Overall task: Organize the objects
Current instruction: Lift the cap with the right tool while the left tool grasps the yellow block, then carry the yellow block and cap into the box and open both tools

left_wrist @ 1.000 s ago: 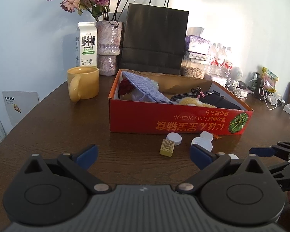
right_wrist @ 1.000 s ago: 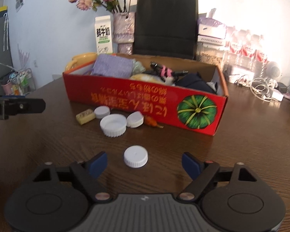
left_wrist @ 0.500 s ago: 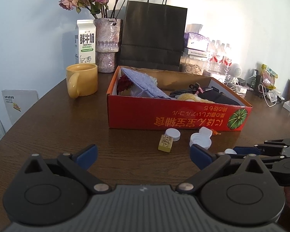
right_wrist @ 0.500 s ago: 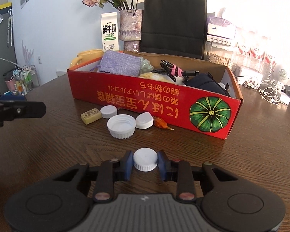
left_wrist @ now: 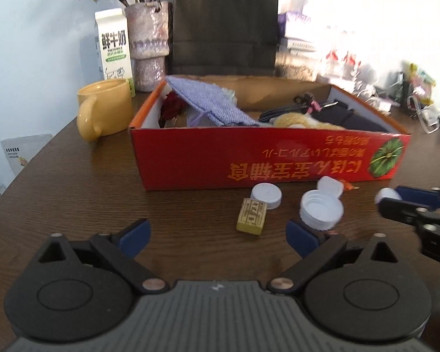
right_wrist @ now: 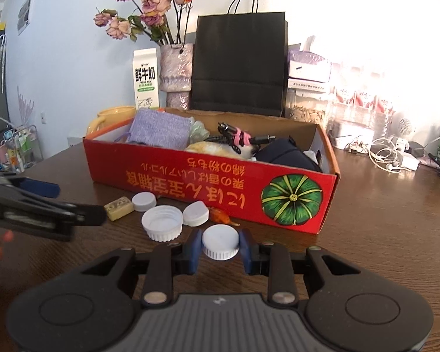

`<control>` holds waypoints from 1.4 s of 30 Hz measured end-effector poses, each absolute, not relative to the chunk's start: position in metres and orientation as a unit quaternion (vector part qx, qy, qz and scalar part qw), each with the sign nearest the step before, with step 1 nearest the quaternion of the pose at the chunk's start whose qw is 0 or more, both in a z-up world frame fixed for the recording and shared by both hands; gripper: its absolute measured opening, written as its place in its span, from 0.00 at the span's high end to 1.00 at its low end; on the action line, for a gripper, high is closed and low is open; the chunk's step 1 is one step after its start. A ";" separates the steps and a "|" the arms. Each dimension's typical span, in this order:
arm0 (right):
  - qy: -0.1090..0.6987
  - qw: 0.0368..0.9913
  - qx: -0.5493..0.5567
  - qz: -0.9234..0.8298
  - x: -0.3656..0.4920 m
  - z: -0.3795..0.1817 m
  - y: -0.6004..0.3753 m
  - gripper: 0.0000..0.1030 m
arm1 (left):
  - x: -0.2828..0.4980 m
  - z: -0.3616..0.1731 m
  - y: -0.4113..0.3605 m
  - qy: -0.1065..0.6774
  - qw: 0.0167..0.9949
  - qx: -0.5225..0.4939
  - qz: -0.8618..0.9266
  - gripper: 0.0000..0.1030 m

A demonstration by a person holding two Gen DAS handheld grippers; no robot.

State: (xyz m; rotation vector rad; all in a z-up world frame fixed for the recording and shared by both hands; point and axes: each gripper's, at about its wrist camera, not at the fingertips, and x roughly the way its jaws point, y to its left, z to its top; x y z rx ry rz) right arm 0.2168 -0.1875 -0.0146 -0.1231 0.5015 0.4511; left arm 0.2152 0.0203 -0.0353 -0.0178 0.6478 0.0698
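While clamped on a white cap (right_wrist: 220, 241), right gripper (right_wrist: 221, 248) fingers (right_wrist: 194, 251).

Milk carton (right_wrist: 145, 79); vase (right_wrist: 176, 74); black bag (right_wrist: 239, 61)

Dark wood tabletop (right_wrist: 381, 220): ahead of my jaws, red box (right_wrist: 208, 187); before it, white caps (right_wrist: 162, 223), yellow block (right_wrist: 118, 207); beyond, yellow mug (left_wrist: 105, 111).

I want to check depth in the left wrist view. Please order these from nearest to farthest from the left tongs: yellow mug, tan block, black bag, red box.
1. Tan block, on the table just ahead of the left tongs.
2. Red box, behind the block.
3. Yellow mug, left of the box, further back.
4. Black bag, upright behind the box.
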 end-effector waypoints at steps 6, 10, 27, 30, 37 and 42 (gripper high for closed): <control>0.238 0.944 -0.063 0.221 0.214 -0.014 -0.187 0.74 | 0.233 -0.042 0.011 0.328 0.944 0.002 0.025 0.15; 0.237 0.944 -0.062 0.223 0.214 -0.013 -0.186 0.74 | 0.236 -0.045 0.008 0.332 0.943 0.004 0.023 0.22; 0.237 0.945 -0.060 0.216 0.213 -0.014 -0.187 0.74 | 0.229 -0.041 0.008 0.306 0.952 -0.023 0.000 0.79; 0.233 0.946 -0.062 0.215 0.212 -0.014 -0.186 0.74 | 0.224 -0.039 0.009 0.297 0.954 -0.028 0.000 0.79; 0.225 0.948 -0.063 0.214 0.209 -0.013 -0.184 0.74 | 0.211 -0.030 0.009 0.278 0.960 -0.037 -0.006 0.79; 0.214 0.951 -0.066 0.216 0.207 -0.008 -0.181 0.74 | 0.200 -0.015 0.008 0.251 0.967 -0.042 -0.014 0.79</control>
